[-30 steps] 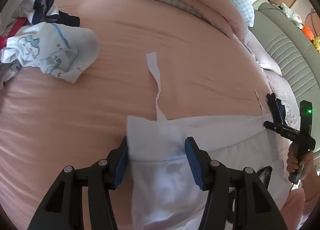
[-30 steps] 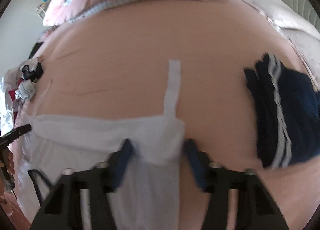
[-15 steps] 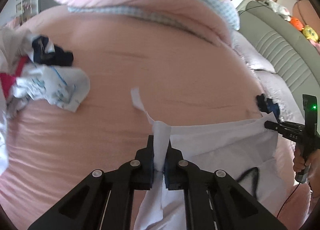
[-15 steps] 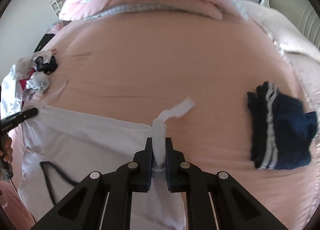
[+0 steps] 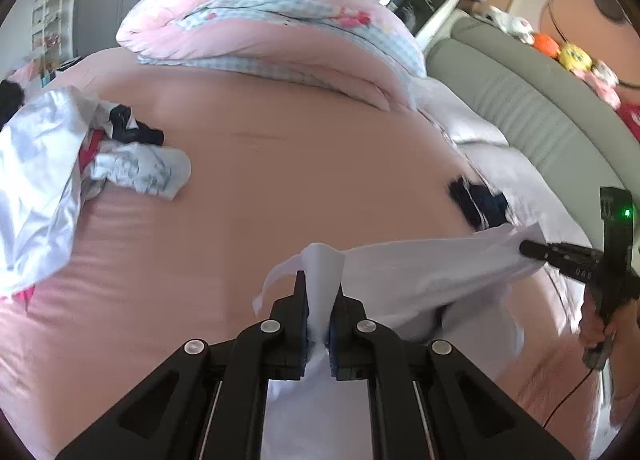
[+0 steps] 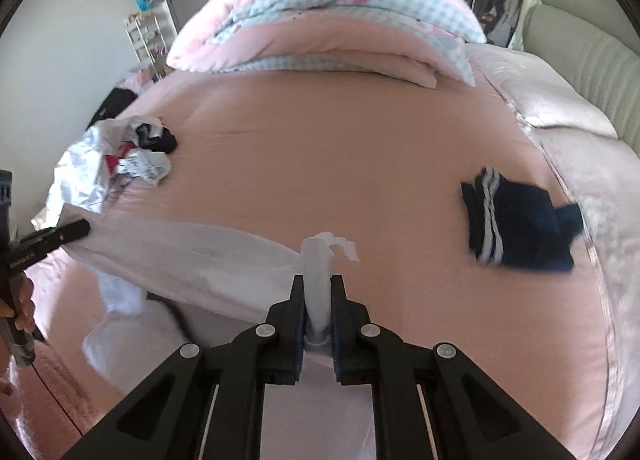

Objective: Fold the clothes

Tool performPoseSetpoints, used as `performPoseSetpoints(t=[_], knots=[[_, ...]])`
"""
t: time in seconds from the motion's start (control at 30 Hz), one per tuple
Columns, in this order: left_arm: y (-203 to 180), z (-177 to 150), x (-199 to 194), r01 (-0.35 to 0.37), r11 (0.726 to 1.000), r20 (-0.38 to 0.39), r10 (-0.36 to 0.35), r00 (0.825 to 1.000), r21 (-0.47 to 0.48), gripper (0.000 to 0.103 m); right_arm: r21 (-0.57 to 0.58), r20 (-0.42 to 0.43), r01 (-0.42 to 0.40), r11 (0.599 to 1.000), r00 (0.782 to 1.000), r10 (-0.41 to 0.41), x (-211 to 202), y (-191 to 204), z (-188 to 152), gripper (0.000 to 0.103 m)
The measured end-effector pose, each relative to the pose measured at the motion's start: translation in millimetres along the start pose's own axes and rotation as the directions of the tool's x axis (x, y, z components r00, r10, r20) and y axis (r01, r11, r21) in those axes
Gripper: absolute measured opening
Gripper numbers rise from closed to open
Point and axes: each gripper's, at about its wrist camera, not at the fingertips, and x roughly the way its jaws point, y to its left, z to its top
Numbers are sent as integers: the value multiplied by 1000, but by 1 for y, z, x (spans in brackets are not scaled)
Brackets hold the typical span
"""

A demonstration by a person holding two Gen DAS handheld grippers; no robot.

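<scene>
A white strappy garment [image 5: 420, 272] hangs stretched between my two grippers above the pink bed [image 5: 280, 180]. My left gripper [image 5: 319, 292] is shut on one top corner, a bunch of white cloth sticking up between its pads. In the right wrist view the right gripper [image 6: 318, 292] is shut on the other corner of the white garment [image 6: 192, 256], whose strap curls over beside it. Each view shows the other gripper at its edge: the right gripper [image 5: 532, 249] and the left gripper [image 6: 76, 230]. The garment's lower part sags out of sight below.
A heap of unfolded clothes [image 5: 120, 164] lies at the bed's left side. A folded navy garment with white stripes [image 6: 516, 228] rests on the right side. A folded pink quilt [image 6: 320, 20] lies at the far end, a grey padded headboard [image 5: 540, 128] to the right.
Both grippers went from open around the garment's top corners to shut on them, then rose and lifted the white garment off the bed, so more of the room shows.
</scene>
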Motion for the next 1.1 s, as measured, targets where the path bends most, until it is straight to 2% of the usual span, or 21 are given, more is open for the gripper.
performPoseSetpoints(t=[0.07,0.2,0.27,0.33,0.37,0.47,0.53,0.57,0.6,0.63,0.67,0.8,1.0,1.1], knots=[[-2,-18,-7,-8,1000,-20,8,1000,3,6,15,-1,-1,1000,1000,1,-13,1,-20,9],[6,-54,-4,0,1000,-100,-3,995,-30,6,54,-67,-10,998,998,13,-12,-5,-58,9],[15,-71,11,-13,998,-179,1,984,-67,8,62,-129,-16,998,991,24,-1,-8,-77,9],[23,-88,27,-45,996,-265,22,964,-81,12,55,-222,14,998,975,-2,20,-11,-95,10],[27,-93,30,-48,995,-283,20,959,-92,13,53,-261,27,998,965,-12,29,-13,-103,10],[29,-88,8,-25,992,-212,-2,977,-125,18,71,-245,26,997,969,-8,13,-12,-101,13],[25,-79,-14,-21,993,-130,7,991,-112,35,19,-206,70,997,976,-65,-5,-3,-95,16],[23,-75,-27,-21,994,-76,13,997,-105,40,-38,-169,127,991,977,-132,-18,7,-91,25],[21,-69,-39,-15,995,-15,14,1000,-100,45,-66,-143,171,983,973,-179,-25,12,-88,30],[18,-63,-47,-4,995,35,8,999,-97,45,-90,-117,209,974,969,-219,-32,17,-84,33],[17,-58,-48,-3,996,54,8,999,-92,45,-88,-103,210,974,970,-219,-35,20,-79,33],[0,-44,-18,-73,997,2,73,997,-11,45,-74,-77,209,975,974,-215,-34,31,-60,33],[-9,-54,22,-51,999,-81,52,995,15,45,-88,-81,190,978,977,-198,-19,47,-53,33],[-12,-59,30,-29,1000,-103,29,994,5,45,-103,-86,188,977,977,-197,-6,50,-52,33]])
